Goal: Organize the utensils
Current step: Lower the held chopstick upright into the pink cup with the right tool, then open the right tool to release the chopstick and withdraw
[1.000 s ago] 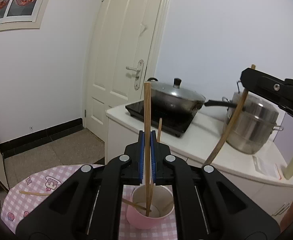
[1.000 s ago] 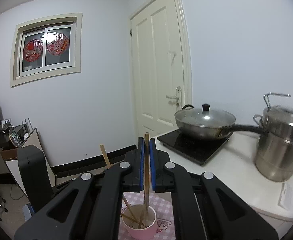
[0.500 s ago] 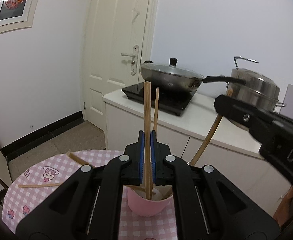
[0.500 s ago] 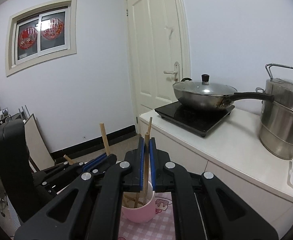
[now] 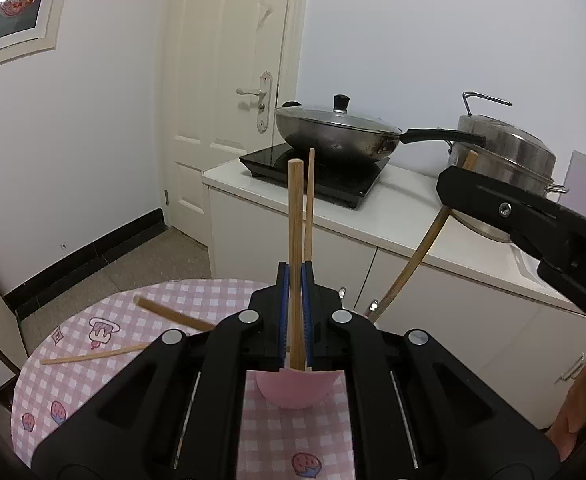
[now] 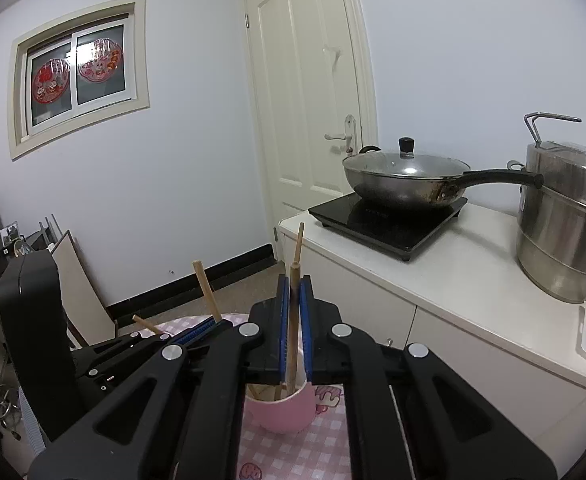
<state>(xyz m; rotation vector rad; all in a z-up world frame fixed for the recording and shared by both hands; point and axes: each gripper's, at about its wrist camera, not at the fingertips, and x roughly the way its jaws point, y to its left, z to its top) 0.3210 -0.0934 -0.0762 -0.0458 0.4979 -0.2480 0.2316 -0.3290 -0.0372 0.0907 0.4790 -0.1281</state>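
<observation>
Both chopsticks poised over the pink cup, ready to drop!

The left tool (image 5: 296, 316) is clamped on an upright chopstick (image 5: 295, 256) and the right tool (image 6: 295, 328) pinches its own chopstick (image 6: 292, 344), both tips dipping into the pink cup (image 6: 281, 410) on the checked worktop (image 5: 93, 344). This looks like the placing step; next, the jaws need to part so both sticks settle inside. One loose chopstick (image 5: 93, 356) waits on the cloth.

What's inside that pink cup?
Wooden chopsticks stand in the pink cup; each gripper clamps one chopstick over it. The bottom is hidden.
</observation>
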